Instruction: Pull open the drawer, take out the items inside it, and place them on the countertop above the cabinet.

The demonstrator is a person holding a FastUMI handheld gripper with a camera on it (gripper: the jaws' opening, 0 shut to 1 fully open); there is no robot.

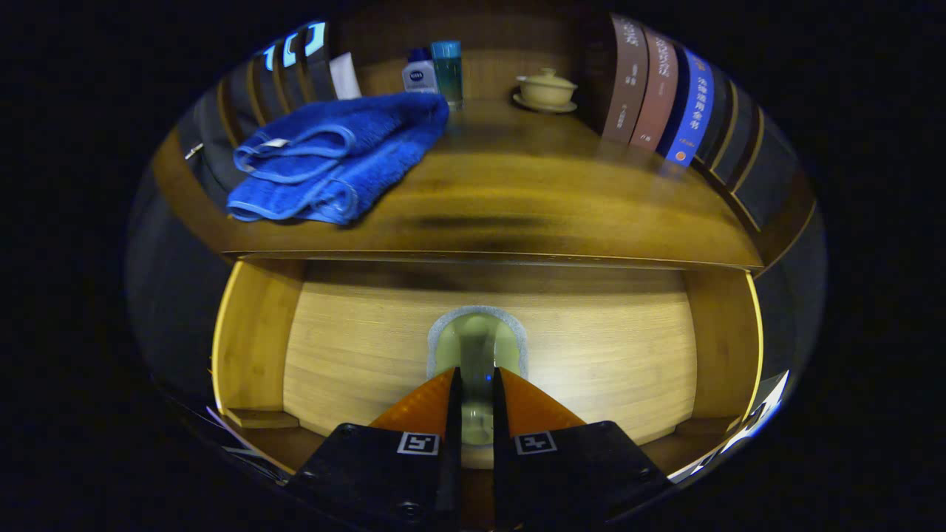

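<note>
Jaws stand narrow, gripper (pixel 477 384) low at centre frame, both fingers pressing on a pale cup (pixel 477 347) that sits between them and reaches just beyond the tips. Beneath it lies the open drawer (pixel 355 347). Above, across mid frame, runs the countertop (pixel 532 199), with a blue towel (pixel 340 159) at upper left, books (pixel 658 92) at upper right, and a lidded bowl (pixel 545 89) between.

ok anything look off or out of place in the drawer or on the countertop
Nothing looks spilled or damaged. The blue towel is loosely folded, one corner overhanging the countertop edge. In the open drawer, the hand-held gripper has its fingers closed around a pale object with a grey rim; what it is, I cannot tell.
</note>
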